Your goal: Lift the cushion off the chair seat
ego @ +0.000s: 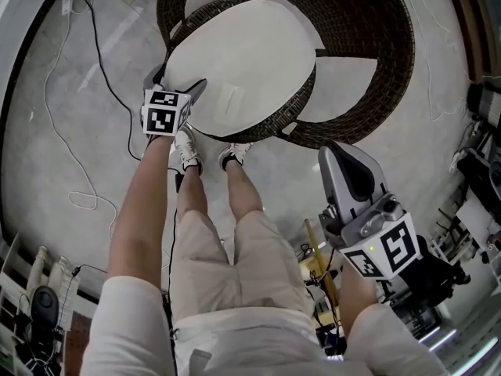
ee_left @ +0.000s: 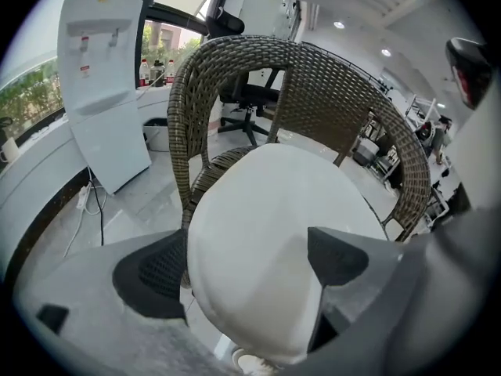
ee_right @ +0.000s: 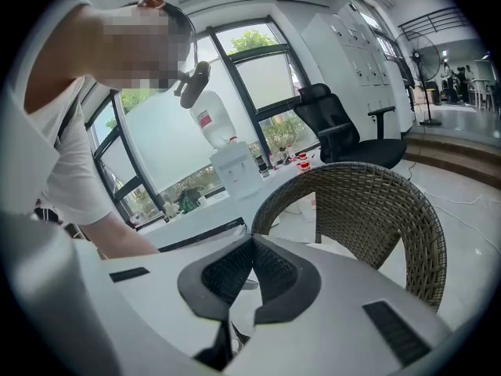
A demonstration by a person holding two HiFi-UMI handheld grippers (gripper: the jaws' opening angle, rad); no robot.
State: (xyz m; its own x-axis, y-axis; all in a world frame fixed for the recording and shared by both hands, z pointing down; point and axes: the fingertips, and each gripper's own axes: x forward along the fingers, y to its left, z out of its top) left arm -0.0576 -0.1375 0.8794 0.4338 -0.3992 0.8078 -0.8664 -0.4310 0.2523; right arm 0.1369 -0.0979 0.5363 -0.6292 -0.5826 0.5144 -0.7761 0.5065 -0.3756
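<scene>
Checking what is hidden first: in the head view the cushion (ego: 239,61) covers most of the wicker chair (ego: 376,45) seat, so I cannot tell whether its underside rests on the seat or is clear of it. The chair legs are hidden under the chair.

Left gripper (ego: 175,84) is at the cushion's near left edge. In the left gripper view its jaws stand wide apart with the white cushion (ee_left: 266,233) filling the gap between them. A dark pad (ee_left: 153,272) presses each side, so the gripper is clamped on the cushion. The chair back (ee_left: 235,77) rises just behind the cushion.

Right gripper (ego: 340,159) is held by the person's right side, well apart from the chair. In the right gripper view its jaws (ee_right: 252,261) are closed on each other with nothing between them, and a wicker chair (ee_right: 368,202) shows beyond.

Counts — one cushion, one wicker chair, two grippers.
</scene>
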